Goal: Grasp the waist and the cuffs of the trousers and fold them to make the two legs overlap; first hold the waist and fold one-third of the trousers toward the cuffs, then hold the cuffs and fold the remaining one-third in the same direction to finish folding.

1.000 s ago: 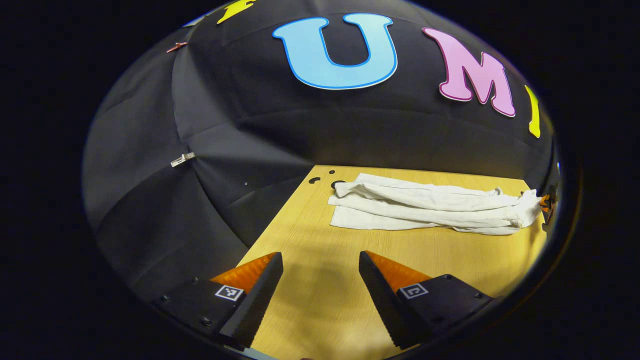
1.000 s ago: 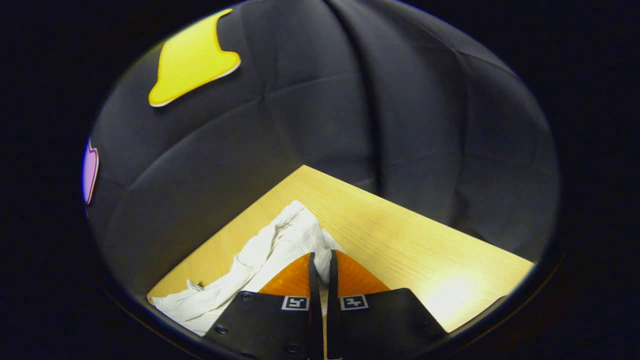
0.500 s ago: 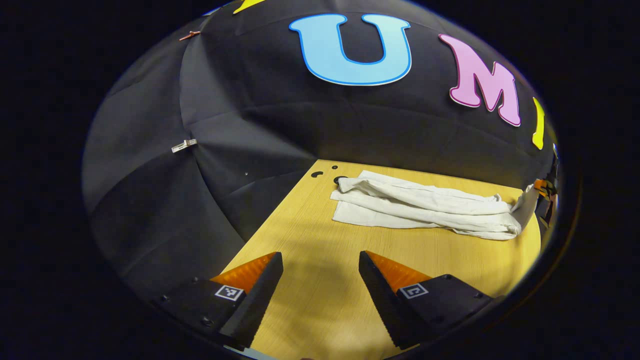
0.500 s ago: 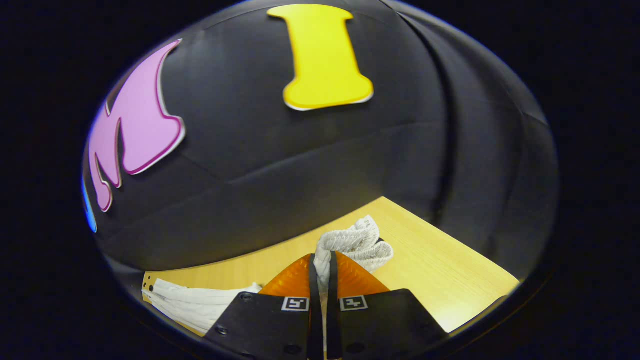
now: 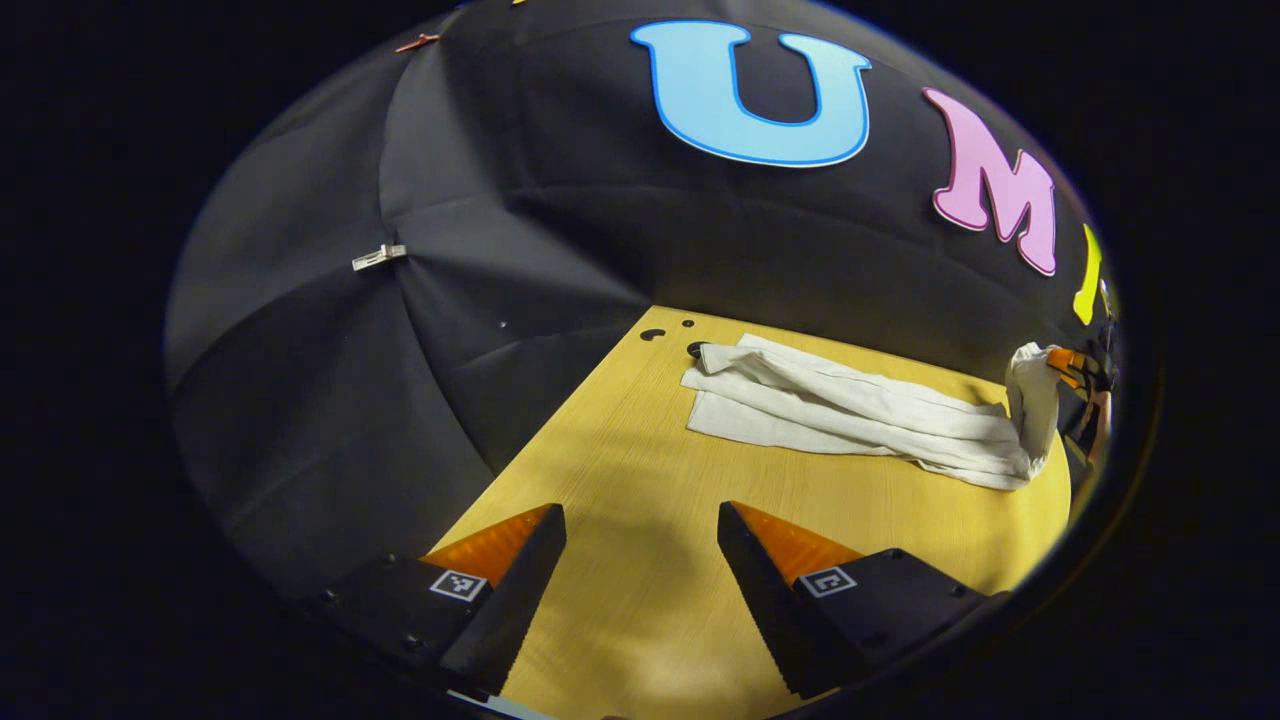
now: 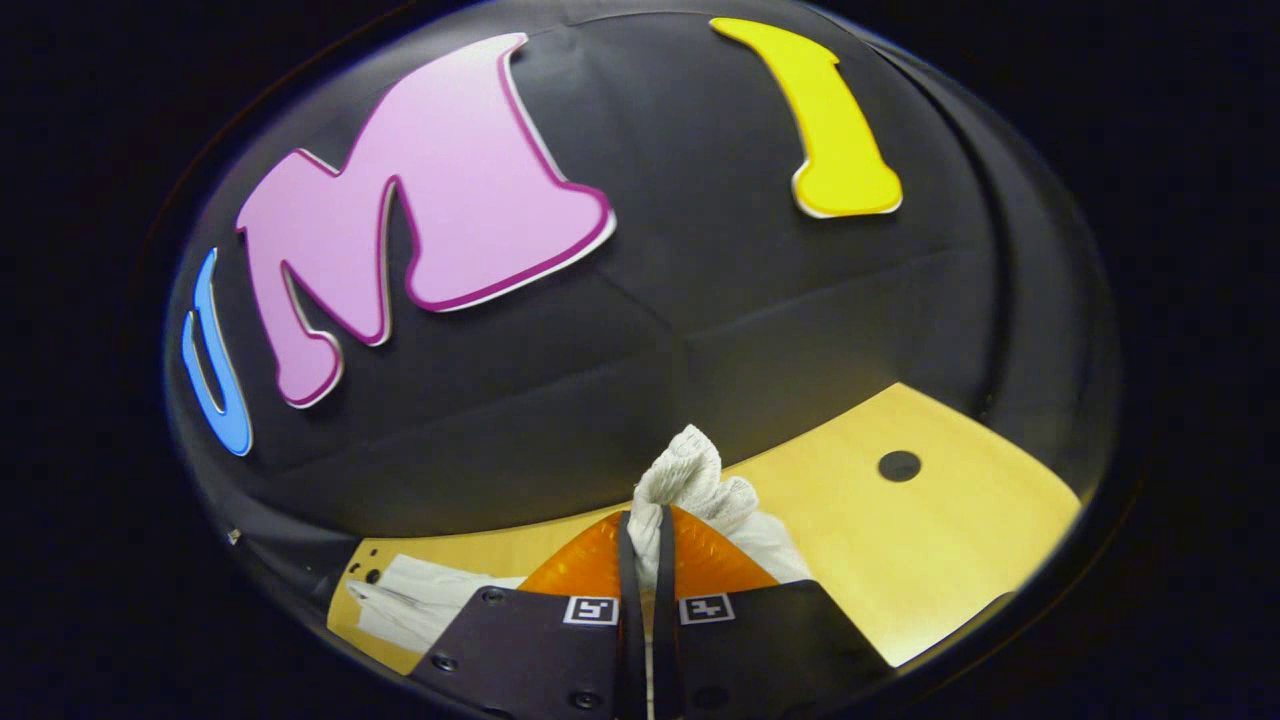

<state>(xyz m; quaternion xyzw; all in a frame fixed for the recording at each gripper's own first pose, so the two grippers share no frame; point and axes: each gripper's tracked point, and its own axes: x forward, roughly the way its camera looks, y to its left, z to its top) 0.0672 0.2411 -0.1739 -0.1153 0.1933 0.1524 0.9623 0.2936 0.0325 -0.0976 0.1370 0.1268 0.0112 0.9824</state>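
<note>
Since a second ago we are lifting one end of the white cotton trousers [image 5: 860,415] off the wooden tabletop [image 5: 650,560] | right gripper [image 6: 640,525] fingers clamping it | left gripper [image 5: 640,570] fingers gaping, empty | trousers lying lengthwise toward the left

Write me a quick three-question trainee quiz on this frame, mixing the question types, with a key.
1. True or false: the left gripper is shut on the trousers.
2. Multiple choice: where is the end of the trousers that the right gripper holds? A) flat on the table B) lifted above the table C) hanging off the table edge
3. Short answer: in the left gripper view, what lies under the left gripper's open fingers?

Key
1. False: it is open over bare table, apart from the cloth.
2. B: the pinched end stands up from the rest, which lies along the table.
3. Bare wooden table.
</note>
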